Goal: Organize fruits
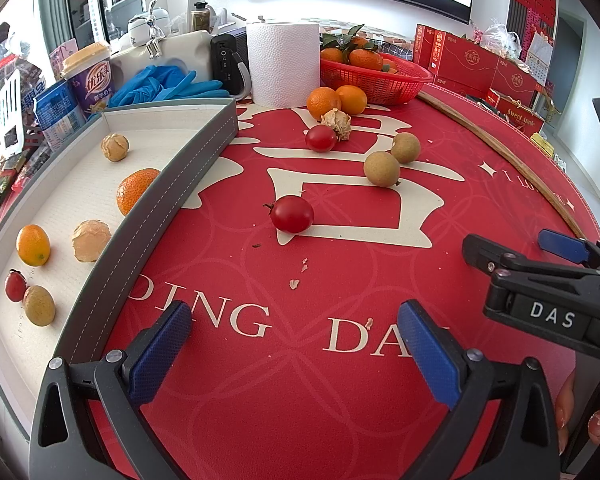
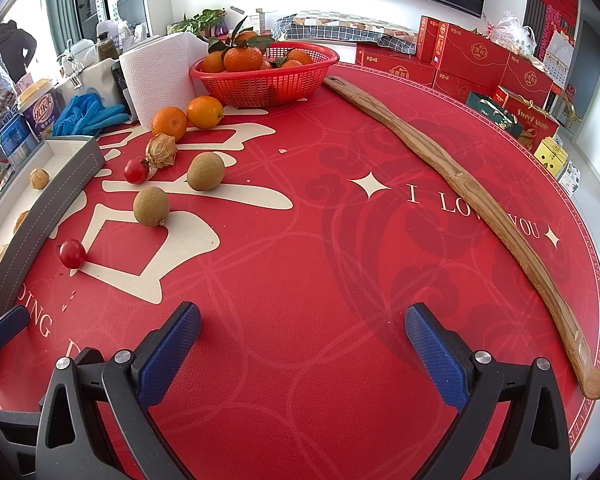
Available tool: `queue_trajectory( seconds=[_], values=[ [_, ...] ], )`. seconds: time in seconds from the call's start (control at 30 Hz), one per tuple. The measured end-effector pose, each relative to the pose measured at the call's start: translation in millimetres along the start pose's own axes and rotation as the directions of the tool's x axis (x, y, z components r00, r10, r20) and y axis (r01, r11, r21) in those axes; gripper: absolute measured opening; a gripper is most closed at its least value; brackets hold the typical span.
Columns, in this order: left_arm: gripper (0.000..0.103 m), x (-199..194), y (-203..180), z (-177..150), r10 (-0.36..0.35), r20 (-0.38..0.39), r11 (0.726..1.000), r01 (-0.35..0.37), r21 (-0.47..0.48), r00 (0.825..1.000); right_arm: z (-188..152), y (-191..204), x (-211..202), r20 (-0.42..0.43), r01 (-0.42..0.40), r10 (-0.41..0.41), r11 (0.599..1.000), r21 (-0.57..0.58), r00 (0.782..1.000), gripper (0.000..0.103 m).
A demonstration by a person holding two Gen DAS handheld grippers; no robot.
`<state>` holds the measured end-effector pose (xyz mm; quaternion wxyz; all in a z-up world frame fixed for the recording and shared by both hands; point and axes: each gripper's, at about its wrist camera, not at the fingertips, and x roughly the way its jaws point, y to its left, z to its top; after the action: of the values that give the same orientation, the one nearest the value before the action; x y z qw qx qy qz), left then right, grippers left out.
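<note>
Left wrist view: the grey-walled tray with a white lining (image 1: 204,152) lies at the left, its long axis running from near left to far centre. It holds six fruits: one cherry tomato (image 1: 15,286), one brown longan (image 1: 39,305), one small oval kumquat (image 1: 33,245), one mandarin (image 1: 134,196) and two papery husked groundcherries (image 1: 91,240). On the red printed mat (image 1: 300,360) to its right lie seven loose fruits: two red cherry tomatoes (image 1: 292,214), one husked groundcherry (image 1: 337,123), two oranges (image 1: 323,103) and two tan longans (image 1: 381,169). The left gripper (image 1: 296,344) hovers spread and empty over the mat. Furthest right, the right gripper (image 2: 302,344) is likewise spread, gripping nothing.
</note>
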<state>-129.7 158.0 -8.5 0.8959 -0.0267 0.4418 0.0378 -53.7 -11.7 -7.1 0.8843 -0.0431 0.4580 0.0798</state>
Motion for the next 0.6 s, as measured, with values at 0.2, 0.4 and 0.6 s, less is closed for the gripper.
queue_trajectory(
  seconds=[0.2, 0.4, 0.6],
  values=[
    [0.102, -0.1, 0.0, 0.1, 0.0, 0.0, 1.0, 0.0, 0.0, 1.0, -0.3, -0.1, 0.4, 0.0, 0.0, 0.0, 1.0, 0.0, 1.0, 0.103],
    [0.102, -0.2, 0.0, 0.2, 0.0, 0.0, 1.0, 0.0, 0.0, 1.0, -0.2, 0.1, 0.4, 0.0, 0.0, 0.0, 1.0, 0.0, 1.0, 0.103],
    [0.102, -0.2, 0.0, 0.2, 0.0, 0.0, 1.0, 0.0, 0.0, 1.0, -0.4, 0.0, 0.4, 0.0, 0.001, -0.001, 1.0, 0.0, 1.0, 0.103]
  ],
)
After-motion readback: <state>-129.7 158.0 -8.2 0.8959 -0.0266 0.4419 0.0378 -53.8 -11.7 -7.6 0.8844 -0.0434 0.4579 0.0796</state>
